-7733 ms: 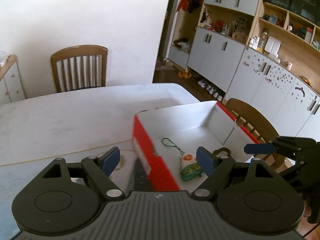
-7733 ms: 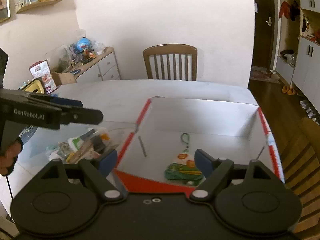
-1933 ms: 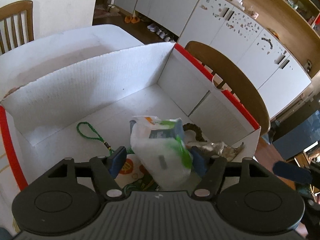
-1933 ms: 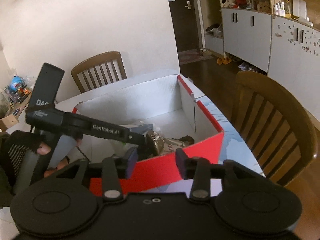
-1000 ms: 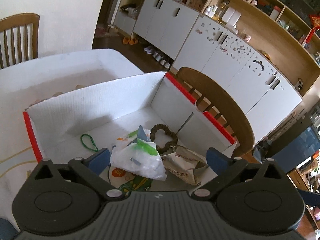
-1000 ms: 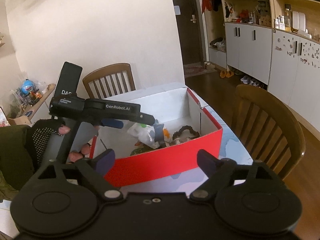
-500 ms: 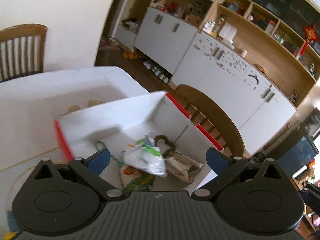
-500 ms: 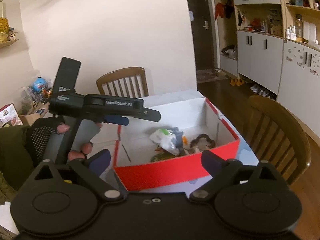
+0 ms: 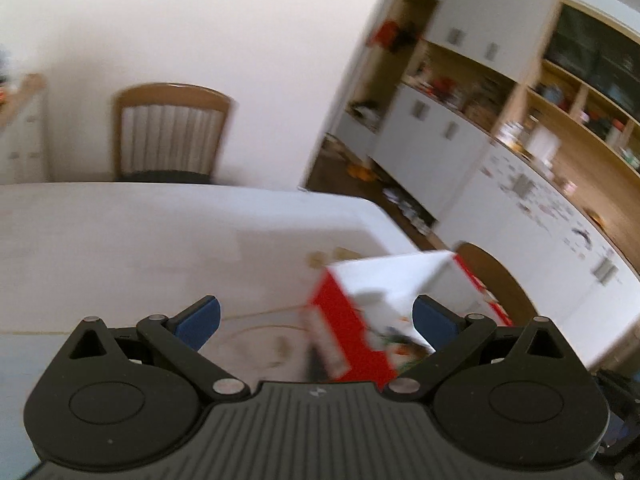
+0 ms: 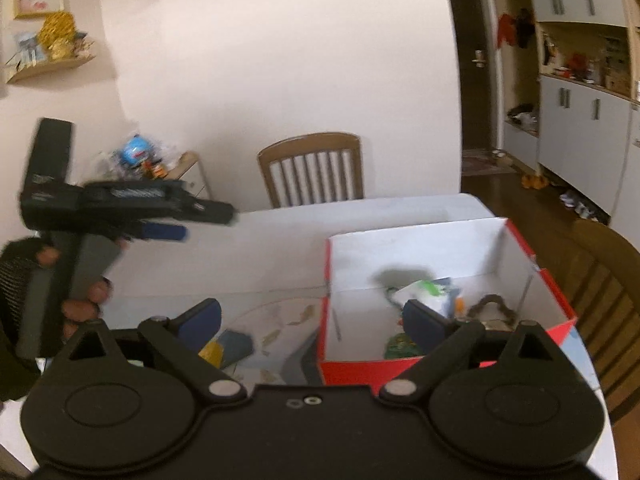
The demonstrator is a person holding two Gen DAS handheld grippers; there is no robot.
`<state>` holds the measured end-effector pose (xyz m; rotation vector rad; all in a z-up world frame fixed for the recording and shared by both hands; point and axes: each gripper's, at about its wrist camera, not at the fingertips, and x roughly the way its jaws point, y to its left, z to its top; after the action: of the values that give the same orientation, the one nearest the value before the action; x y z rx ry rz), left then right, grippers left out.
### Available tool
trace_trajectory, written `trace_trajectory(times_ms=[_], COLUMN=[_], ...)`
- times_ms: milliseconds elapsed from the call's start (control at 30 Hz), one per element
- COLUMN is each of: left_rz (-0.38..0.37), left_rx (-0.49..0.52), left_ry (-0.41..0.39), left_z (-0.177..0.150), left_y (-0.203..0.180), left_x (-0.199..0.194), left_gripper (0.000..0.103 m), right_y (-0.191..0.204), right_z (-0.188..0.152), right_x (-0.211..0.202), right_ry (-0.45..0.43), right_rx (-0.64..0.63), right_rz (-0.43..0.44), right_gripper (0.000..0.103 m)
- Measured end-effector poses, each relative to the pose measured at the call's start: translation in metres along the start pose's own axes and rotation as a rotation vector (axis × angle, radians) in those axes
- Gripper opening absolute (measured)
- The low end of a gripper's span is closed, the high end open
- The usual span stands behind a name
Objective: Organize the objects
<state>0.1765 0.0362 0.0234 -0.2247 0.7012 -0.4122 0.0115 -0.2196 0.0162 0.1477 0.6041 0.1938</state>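
- Box [image 10: 440,248]: red, open-topped, at the table's [image 10: 260,256] right edge; holds a white bag [image 10: 420,292], dark ring [image 10: 494,304], green packet [image 10: 400,348].
- Left tool [image 9: 316,320]: jaws apart, empty.
- Right tool [image 10: 312,322]: jaws apart, empty.
- Table left of box: mostly bare.

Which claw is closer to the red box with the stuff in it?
The right claw. It hangs open just in front of the red box, by its near left corner. The left claw is up over the table, well off to the box's left.
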Motion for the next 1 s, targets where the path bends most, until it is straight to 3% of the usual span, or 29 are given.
trace_trajectory(times_ms=[267, 500, 633, 767, 1000], left_rz=[0.170, 0.288, 0.322, 0.348, 0.375], left_rx=[-0.093, -0.131, -0.137, -0.080, -0.008], left_ry=[-0.021, 0.032, 0.070, 0.094, 0.130], left_z=[-0.028, -0.065, -0.090, -0.110, -0.134], left_y=[0.068, 0.107, 0.123, 0.128, 0.137], left_x=[-0.044, -0.060, -0.061, -0.053, -0.025], left_gripper=[0.103, 0.103, 0.103, 0.103, 0.103], right_y=[0.019, 0.057, 0.081, 0.091, 0.101], right_z=[-0.016, -0.029, -0.043, -0.056, -0.073], right_x=[0.040, 0.067, 0.080, 0.094, 0.113], right_ry=[0.103, 0.186, 0.227, 0.279, 0.341], right_rx=[-0.016, -0.130, -0.232, -0.272, -0.335], right_rz=[0.077, 0.152, 0.173, 0.178, 0.162], right_gripper=[0.096, 0.093, 0.091, 0.089, 0.076])
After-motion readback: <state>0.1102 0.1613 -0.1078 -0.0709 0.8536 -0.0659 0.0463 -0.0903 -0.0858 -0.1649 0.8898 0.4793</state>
